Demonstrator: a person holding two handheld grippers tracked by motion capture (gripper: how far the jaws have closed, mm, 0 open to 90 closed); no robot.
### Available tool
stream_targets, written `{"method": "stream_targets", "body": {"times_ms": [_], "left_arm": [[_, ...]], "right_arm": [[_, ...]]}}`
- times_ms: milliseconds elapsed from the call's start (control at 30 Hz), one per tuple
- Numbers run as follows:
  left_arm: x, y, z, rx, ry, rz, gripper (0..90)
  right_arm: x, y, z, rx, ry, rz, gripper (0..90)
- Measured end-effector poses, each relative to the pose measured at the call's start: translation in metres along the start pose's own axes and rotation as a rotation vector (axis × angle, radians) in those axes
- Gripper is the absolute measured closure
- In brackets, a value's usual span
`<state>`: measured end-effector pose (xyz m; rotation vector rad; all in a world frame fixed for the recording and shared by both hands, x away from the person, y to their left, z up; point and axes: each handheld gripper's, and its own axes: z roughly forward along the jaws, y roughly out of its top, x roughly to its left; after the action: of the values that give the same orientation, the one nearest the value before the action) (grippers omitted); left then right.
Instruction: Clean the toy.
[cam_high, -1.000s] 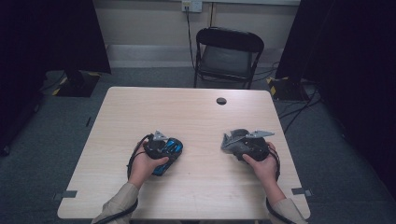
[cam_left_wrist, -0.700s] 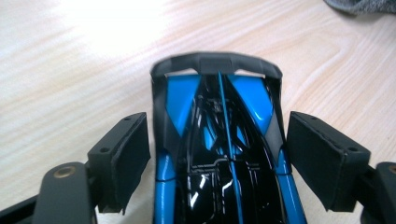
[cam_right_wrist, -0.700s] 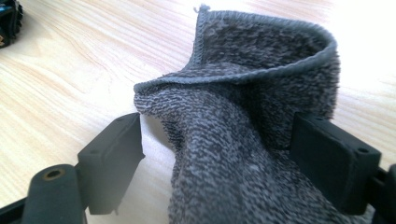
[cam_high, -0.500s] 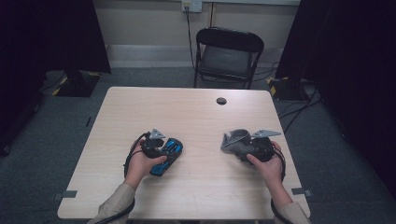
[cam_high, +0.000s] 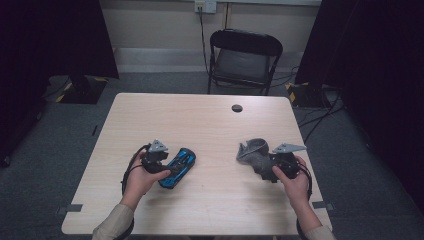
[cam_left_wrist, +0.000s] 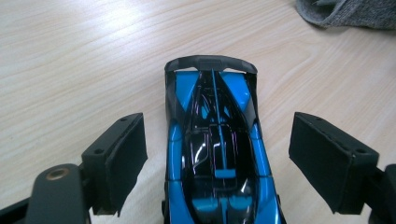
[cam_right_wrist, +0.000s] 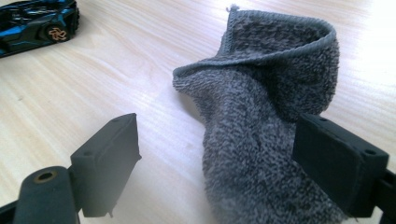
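— So, the left gripper (cam_left_wrist: 217, 154)?
— Jaws just opened wide, car (cam_left_wrist: 217, 154) between them on the table (cam_high: 210, 125), untouched.
— Right gripper (cam_right_wrist: 215, 158)?
— Opened too; cloth (cam_right_wrist: 266, 116) lies loose between its pads.

The toy car (cam_left_wrist: 217, 154) is bright blue with glossy black panels, a thin blue stripe running down its black roof, and a gold-spoked wheel seen in the right gripper view. The cloth (cam_right_wrist: 271, 121) is plain mid-grey terry with no print, its hemmed edge the same grey. The table (cam_high: 200, 120) is pale wood with a fine lengthwise grain and a small black disc (cam_high: 237, 108) near its far edge, and the jaws of the left gripper (cam_left_wrist: 233, 163) and right gripper (cam_right_wrist: 224, 163) are matt black.
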<state>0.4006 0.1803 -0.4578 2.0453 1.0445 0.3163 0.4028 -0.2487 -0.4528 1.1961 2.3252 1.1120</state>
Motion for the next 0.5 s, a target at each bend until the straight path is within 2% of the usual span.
{"method": "stream_targets", "body": {"times_ms": [333, 500], "left_arm": [[0.002, -0.011, -0.010, 0.006, -0.006, 0.002, 18.2], [0.000, -0.014, -0.016, -0.001, -0.015, 0.003, 17.7]], "right_arm": [[0.002, -0.010, -0.006, 0.008, 0.007, -0.015, 14.3], [0.001, -0.015, -0.011, 0.010, 0.017, -0.008, 14.3]]}}
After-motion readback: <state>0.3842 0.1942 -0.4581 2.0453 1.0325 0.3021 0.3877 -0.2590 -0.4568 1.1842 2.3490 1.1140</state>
